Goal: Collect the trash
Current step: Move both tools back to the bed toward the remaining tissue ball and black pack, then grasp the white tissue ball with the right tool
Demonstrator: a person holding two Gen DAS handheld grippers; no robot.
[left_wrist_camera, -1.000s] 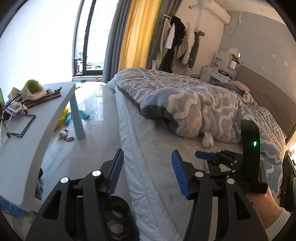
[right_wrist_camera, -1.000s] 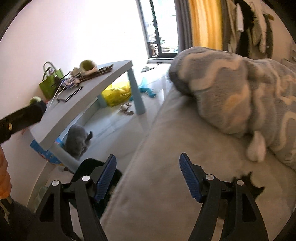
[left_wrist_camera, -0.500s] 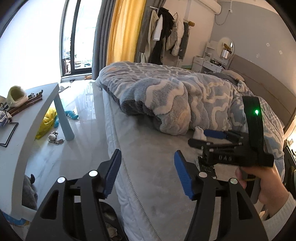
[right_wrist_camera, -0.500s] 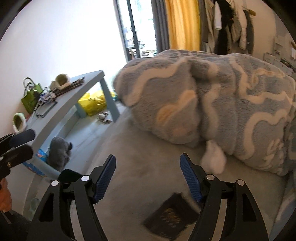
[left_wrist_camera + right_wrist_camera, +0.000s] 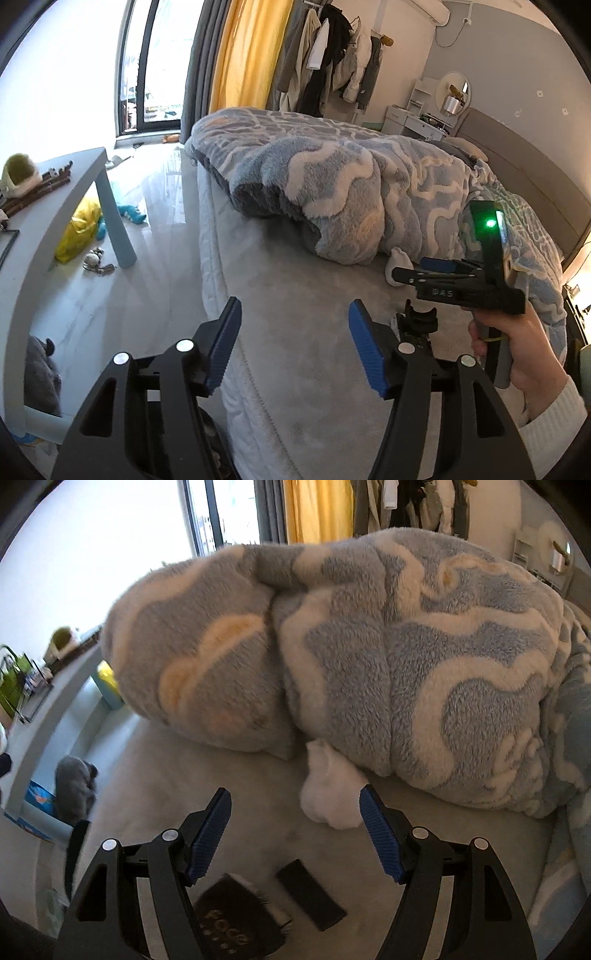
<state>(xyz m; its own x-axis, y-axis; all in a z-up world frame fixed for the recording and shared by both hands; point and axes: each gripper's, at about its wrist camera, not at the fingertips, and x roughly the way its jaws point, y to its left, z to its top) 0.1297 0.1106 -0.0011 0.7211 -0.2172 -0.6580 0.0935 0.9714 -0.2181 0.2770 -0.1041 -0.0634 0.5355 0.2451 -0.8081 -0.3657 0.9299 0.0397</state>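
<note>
A crumpled white tissue wad (image 5: 328, 794) lies on the grey bed sheet against the edge of the blue fleece blanket (image 5: 369, 657); it also shows in the left wrist view (image 5: 397, 266). My right gripper (image 5: 295, 834) is open and empty, just short of the wad. A torn black wrapper (image 5: 236, 926) and a flat black strip (image 5: 310, 893) lie on the sheet below it. My left gripper (image 5: 293, 347) is open and empty above the bed's edge. The right gripper (image 5: 439, 269) shows in the left wrist view beside the wad.
A grey side table (image 5: 48, 221) with clutter stands left of the bed. A grey cat (image 5: 75, 786) sits under it. A yellow bag (image 5: 77, 232) and toys lie on the floor. The bed's headboard (image 5: 524, 166) is at the right.
Both grippers have swung right, from the floor side toward the bed. The right gripper has closed in on the white wad, and the black wrapper has come into view beneath it.
</note>
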